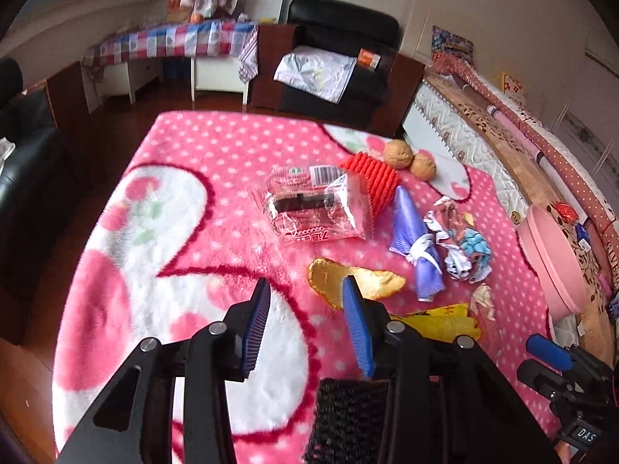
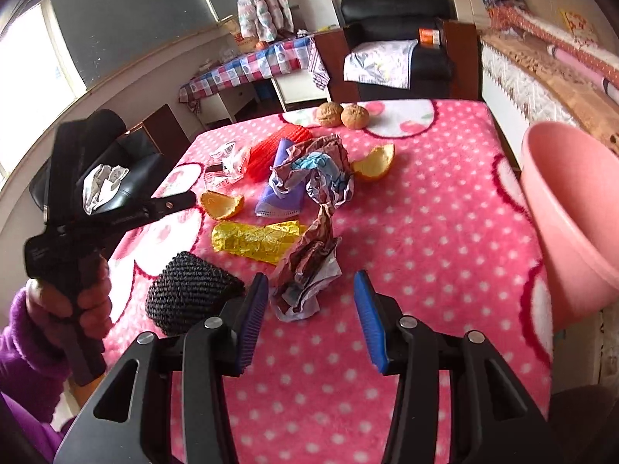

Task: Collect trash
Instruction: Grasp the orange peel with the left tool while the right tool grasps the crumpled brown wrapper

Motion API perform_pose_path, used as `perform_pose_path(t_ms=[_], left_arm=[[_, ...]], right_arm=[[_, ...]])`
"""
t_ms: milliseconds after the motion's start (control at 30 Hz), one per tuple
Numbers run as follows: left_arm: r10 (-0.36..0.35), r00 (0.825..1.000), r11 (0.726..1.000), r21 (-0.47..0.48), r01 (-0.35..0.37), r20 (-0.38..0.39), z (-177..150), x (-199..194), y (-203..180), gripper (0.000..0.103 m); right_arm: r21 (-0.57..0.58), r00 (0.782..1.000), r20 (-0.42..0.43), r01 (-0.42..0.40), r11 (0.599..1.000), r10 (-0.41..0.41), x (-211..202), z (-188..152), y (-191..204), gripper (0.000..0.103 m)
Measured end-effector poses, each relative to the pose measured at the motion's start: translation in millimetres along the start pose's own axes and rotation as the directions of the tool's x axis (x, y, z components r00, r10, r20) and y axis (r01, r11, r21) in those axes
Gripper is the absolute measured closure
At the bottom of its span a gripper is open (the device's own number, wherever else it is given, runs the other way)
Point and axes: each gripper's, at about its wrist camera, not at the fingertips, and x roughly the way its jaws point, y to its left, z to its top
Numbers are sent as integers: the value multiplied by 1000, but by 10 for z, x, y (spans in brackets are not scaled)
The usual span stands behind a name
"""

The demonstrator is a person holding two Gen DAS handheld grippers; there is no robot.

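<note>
Crumpled paper (image 2: 305,270) may slip between our wide-open, empty right gripper (image 2: 311,321); left gripper (image 1: 305,326) open, seemingly empty too

Open pink blanket (image 2: 425,232) seen right of crumpled wrapper (image 2: 309,270), up to pink bin (image 2: 572,216) at right edge. Left half of blanket bare in left view. Centre crowded: yellow foil (image 2: 257,239), orange peel (image 2: 222,205), purple cloth (image 2: 282,189), red mesh (image 2: 267,150). Black knitted item (image 2: 185,294) lies near-left. Two walnuts (image 2: 342,115) at far edge.
</note>
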Motion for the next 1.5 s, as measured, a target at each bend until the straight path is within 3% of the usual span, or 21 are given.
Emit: perform_pose_path(t_ms=[133, 300, 400, 533, 767, 1067, 1100, 1167, 1267, 1500], left_arm=[[-9, 1000, 1000, -8, 9, -19, 55, 140, 31, 71], [-41, 998, 999, -18, 40, -49, 70, 279, 64, 95], [-66, 997, 997, -28, 65, -30, 54, 242, 90, 98], [-77, 997, 997, -23, 77, -7, 19, 144, 97, 100], [-77, 997, 996, -40, 78, 19, -61, -13, 116, 100], [-88, 996, 995, -42, 89, 22, -129, -102, 79, 100], [-89, 996, 995, -41, 90, 26, -128, -126, 68, 100], [-90, 995, 995, -41, 91, 32, -128, -161, 59, 100], [-90, 995, 995, -39, 92, 45, -128, -236, 39, 100], [-94, 993, 995, -25, 95, 69, -115, -395, -48, 100]], right_arm=[[44, 1000, -29, -10, 999, 11, 111, 49, -23, 56], [38, 998, -55, 2, 999, 0, 230, 32, 23, 56], [30, 998, -67, 19, 999, -17, 278, 16, 42, 56], [29, 996, -81, 26, 999, -23, 344, 13, 71, 56], [45, 996, -83, -36, 998, 39, 361, 46, 143, 56], [14, 995, -86, 51, 999, -49, 446, 16, 150, 56], [12, 995, -81, 51, 999, -50, 440, 9, 144, 58], [8, 995, -80, 61, 998, -60, 433, -9, 124, 75], [21, 996, -74, 44, 999, -43, 386, -34, 60, 82], [42, 998, -47, 33, 999, -31, 242, -95, -59, 84]])
